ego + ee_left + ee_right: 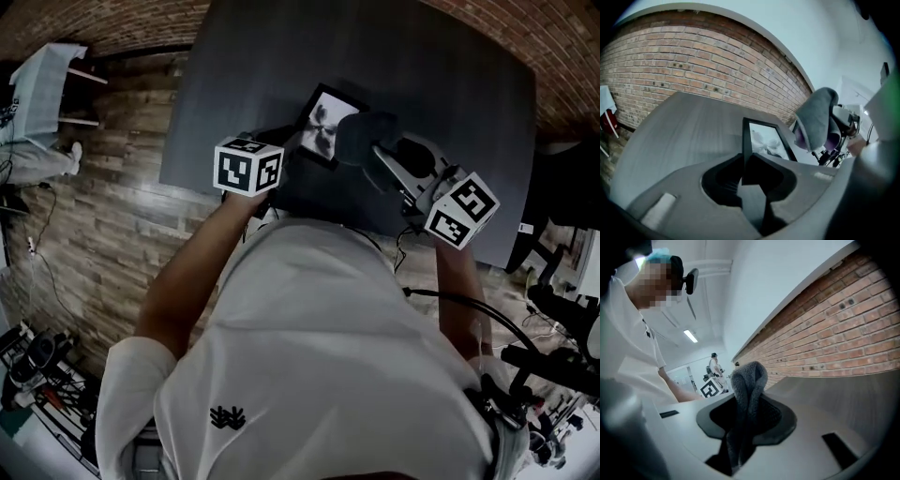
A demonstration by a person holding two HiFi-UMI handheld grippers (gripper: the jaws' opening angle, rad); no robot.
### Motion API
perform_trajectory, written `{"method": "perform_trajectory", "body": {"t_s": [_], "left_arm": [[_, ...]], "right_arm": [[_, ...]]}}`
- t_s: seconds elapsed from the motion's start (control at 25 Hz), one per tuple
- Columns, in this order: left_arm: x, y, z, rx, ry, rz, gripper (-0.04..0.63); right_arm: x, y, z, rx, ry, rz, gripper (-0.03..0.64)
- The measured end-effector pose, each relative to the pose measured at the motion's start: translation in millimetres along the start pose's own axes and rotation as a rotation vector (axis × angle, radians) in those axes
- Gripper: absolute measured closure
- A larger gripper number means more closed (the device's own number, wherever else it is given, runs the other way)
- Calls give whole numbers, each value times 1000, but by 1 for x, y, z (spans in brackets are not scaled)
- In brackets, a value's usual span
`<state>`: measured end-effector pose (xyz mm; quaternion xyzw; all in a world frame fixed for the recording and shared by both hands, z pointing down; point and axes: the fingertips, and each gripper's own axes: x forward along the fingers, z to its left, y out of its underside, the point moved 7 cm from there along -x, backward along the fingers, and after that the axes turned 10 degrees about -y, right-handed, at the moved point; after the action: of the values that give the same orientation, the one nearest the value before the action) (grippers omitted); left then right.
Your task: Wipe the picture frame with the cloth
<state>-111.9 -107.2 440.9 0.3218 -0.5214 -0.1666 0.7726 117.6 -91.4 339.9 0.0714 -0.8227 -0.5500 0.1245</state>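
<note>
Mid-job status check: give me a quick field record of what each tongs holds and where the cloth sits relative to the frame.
left tongs: shut on the black rectangular picture frame, by one edge
right tongs: shut on the grey knitted cloth, bunched
cloth versus frame: close beside it, contact unclear
surface: dark grey table underneath

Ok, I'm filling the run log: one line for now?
left tongs: shut on picture frame; right tongs: shut on cloth; cloth beside frame
</note>
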Motion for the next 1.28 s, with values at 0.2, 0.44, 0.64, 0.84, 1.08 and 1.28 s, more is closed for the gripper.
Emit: {"method": "perform_trajectory", "body": {"t_s": [0.2, 0.44, 0.64, 0.84, 1.08, 1.28], "left_arm": [[-35, 8, -8, 104, 28, -16, 520], [-62, 20, -11, 197, 57, -26, 520], [-68, 24, -9, 202, 69, -24, 518], [-68, 23, -2, 196, 70, -26, 520], [-56, 17, -2, 168, 71, -30, 520], [-49, 8, -5, 172, 69, -34, 520]], "right_arm": [[65, -2, 30, -57, -115, 82, 506], [96, 13, 29, -111, -16, 196, 508], [81, 6, 4, -138, 129, 193, 508], [67, -8, -10, -153, 203, 154, 508], [70, -17, 31, -164, -6, 116, 508], [84, 10, 49, -132, -101, 174, 508]]}}
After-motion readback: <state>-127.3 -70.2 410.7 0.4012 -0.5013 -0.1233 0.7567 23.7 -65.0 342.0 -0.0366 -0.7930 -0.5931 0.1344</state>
